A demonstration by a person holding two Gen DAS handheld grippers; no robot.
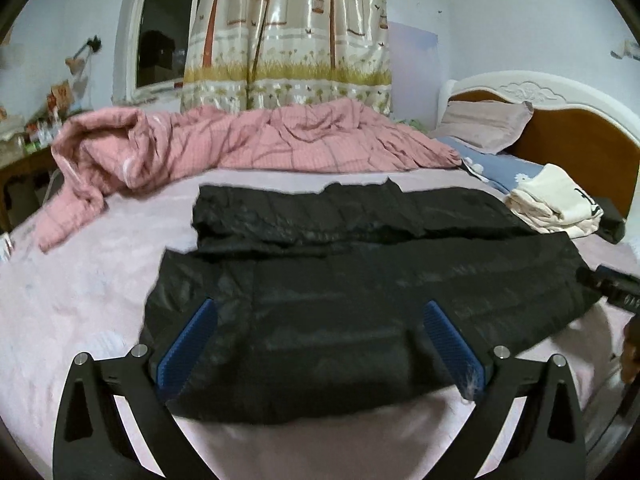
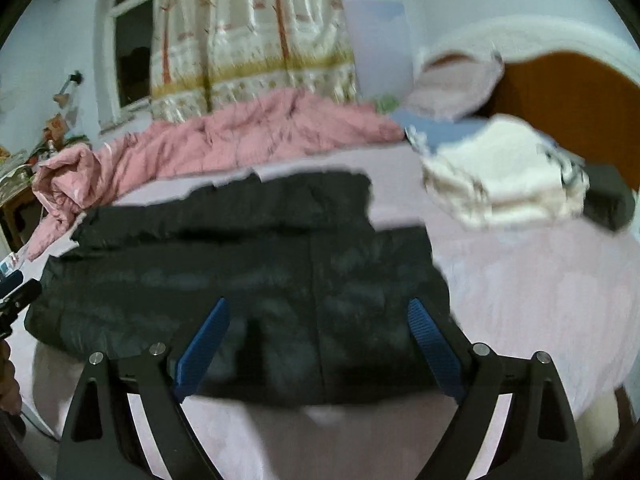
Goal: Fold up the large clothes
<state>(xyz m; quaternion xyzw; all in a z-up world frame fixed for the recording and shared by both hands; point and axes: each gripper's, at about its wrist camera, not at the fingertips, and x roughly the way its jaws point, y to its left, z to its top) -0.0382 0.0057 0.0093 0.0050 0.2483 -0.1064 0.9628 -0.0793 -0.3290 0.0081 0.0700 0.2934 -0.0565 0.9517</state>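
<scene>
Legible text: one item only. Black device point(image 1: 612, 286), right edge of left wrist view, carries white digits, approx. "40"; leading chars cut off/blurred. Right wrist view: motion blur, no text readable.

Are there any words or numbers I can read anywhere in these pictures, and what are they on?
None can be read for sure.
Black device at the right edge: pale digits, too blurred to read.
Folded white clothes: black marks, too small to read.
Cluttered side table: packet labels, blurred.
</scene>
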